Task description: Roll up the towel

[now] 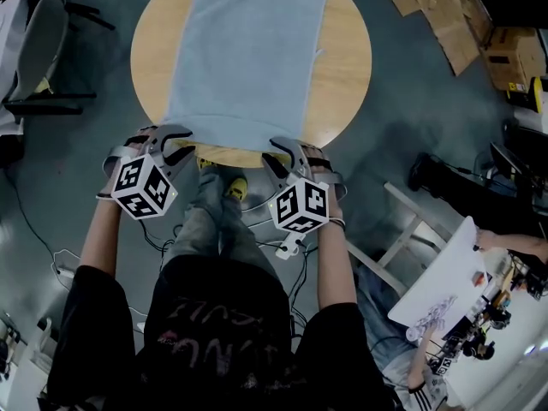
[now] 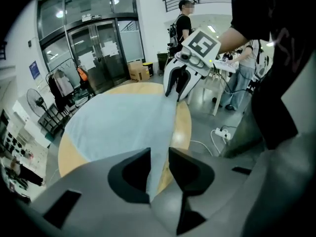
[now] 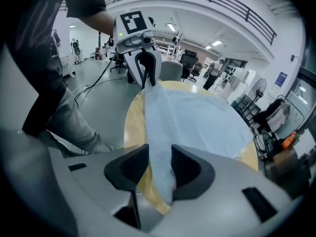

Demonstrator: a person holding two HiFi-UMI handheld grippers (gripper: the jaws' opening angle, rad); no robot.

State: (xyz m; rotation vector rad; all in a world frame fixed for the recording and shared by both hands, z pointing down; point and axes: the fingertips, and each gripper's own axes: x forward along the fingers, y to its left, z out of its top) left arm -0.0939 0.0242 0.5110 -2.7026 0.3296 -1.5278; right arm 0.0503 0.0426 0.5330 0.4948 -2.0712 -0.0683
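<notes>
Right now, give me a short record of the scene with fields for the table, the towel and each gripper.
table: round, wooden top
towel: pale blue, spread flat along the table, not yet rolled
left gripper: jaws closed on the towel's near left corner
right gripper: jaws closed on the towel's near right corner
</notes>
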